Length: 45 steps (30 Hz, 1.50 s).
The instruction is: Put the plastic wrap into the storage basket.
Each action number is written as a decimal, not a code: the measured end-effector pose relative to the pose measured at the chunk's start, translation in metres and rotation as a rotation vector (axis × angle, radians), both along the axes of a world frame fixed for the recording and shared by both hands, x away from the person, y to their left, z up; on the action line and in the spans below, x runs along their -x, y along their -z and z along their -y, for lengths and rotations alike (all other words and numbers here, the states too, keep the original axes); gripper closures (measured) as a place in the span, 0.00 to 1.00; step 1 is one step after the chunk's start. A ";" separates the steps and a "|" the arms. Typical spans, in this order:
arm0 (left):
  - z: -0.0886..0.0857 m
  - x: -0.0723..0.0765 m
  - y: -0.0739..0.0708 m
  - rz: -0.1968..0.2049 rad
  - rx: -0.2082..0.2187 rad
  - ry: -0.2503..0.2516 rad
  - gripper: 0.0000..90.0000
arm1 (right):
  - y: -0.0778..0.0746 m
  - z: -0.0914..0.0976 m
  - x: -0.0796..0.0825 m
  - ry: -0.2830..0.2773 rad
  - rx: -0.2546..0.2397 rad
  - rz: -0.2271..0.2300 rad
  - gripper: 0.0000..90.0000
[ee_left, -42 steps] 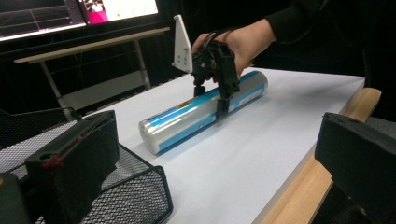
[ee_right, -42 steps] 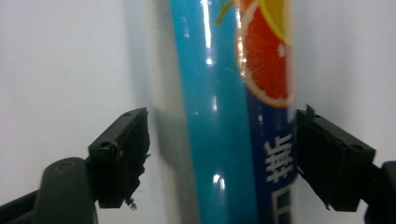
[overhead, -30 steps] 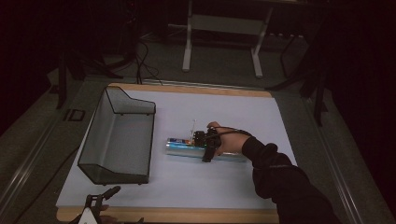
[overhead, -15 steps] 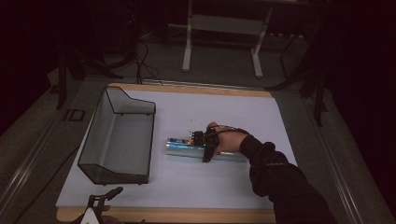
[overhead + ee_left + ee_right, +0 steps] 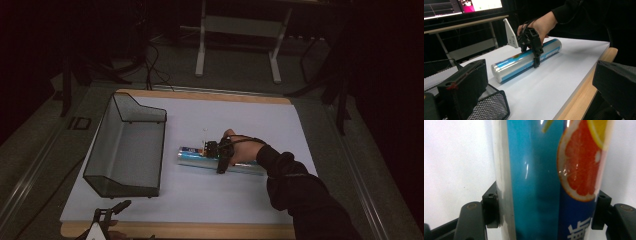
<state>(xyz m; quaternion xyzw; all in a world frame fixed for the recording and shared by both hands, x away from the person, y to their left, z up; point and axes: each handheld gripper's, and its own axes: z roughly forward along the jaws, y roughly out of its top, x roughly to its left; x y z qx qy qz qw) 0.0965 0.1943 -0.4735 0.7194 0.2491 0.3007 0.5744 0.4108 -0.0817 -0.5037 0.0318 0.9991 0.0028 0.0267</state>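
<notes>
The tube [image 5: 220, 160], lying flat right of the wire basket [image 5: 125, 150], is pinched across its width by the right gripper [image 5: 220, 159], whose jaws have just been closing, ready for lifting. The left gripper [image 5: 111, 214], jaws spread, is kept at the near edge.

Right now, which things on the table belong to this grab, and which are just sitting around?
In the job:
- long tube, lying flat on the white table
- right gripper, jaws just closed onto the tube

Idle:
- wire mesh basket
- left gripper, at the near table edge, jaws open
</notes>
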 end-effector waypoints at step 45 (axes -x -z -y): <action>0.006 -0.005 -0.001 0.008 -0.018 0.028 0.01 | -0.088 -0.002 0.000 0.406 -0.413 -0.016 0.35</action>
